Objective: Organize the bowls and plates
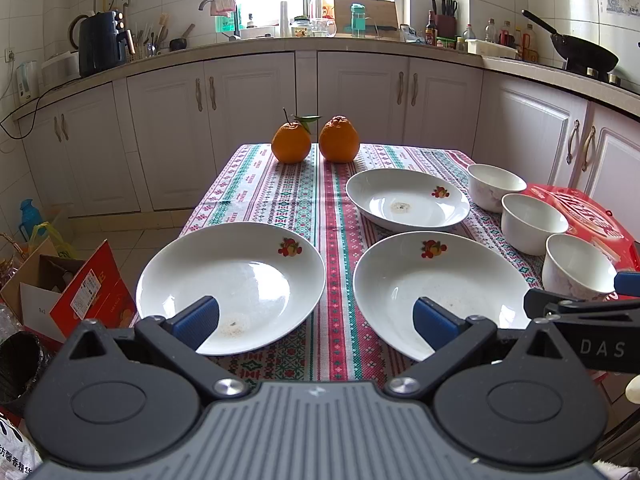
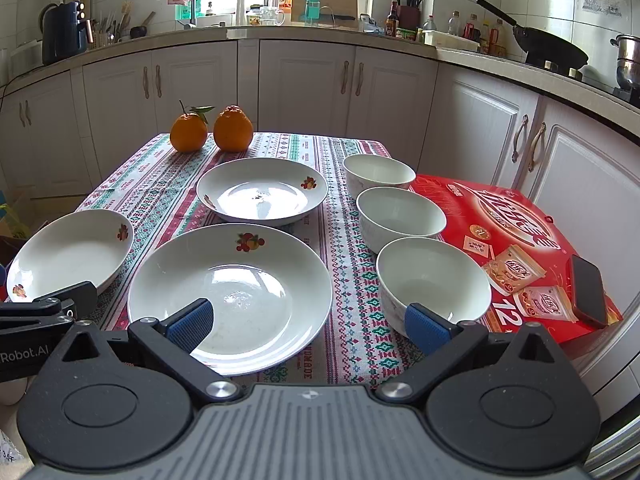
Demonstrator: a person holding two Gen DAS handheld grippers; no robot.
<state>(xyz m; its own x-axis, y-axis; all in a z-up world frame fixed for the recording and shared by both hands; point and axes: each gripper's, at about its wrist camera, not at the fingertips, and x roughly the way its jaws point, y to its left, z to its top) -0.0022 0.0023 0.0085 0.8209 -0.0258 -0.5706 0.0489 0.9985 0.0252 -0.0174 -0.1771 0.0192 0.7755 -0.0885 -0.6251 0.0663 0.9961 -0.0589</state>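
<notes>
Three white plates with a fruit print lie apart on the patterned tablecloth [image 1: 280, 192]: a near-left plate [image 1: 236, 280], a near-middle plate [image 1: 436, 284] and a far plate [image 1: 408, 202]. Three white bowls stand in a row along the right side: far bowl [image 2: 378, 176], middle bowl [image 2: 400, 216], near bowl [image 2: 432, 280]. My left gripper [image 1: 316, 322] is open above the near table edge, between the two near plates. My right gripper [image 2: 308, 322] is open too, between the near-middle plate [image 2: 232, 292] and the near bowl. Neither holds anything.
Two oranges [image 1: 316, 140] stand at the table's far end. A red printed box [image 2: 516, 248] with a dark phone [image 2: 590, 290] on it sits right of the bowls. Cardboard boxes [image 1: 72, 288] stand on the floor at the left. White cabinets [image 1: 256, 120] lie behind.
</notes>
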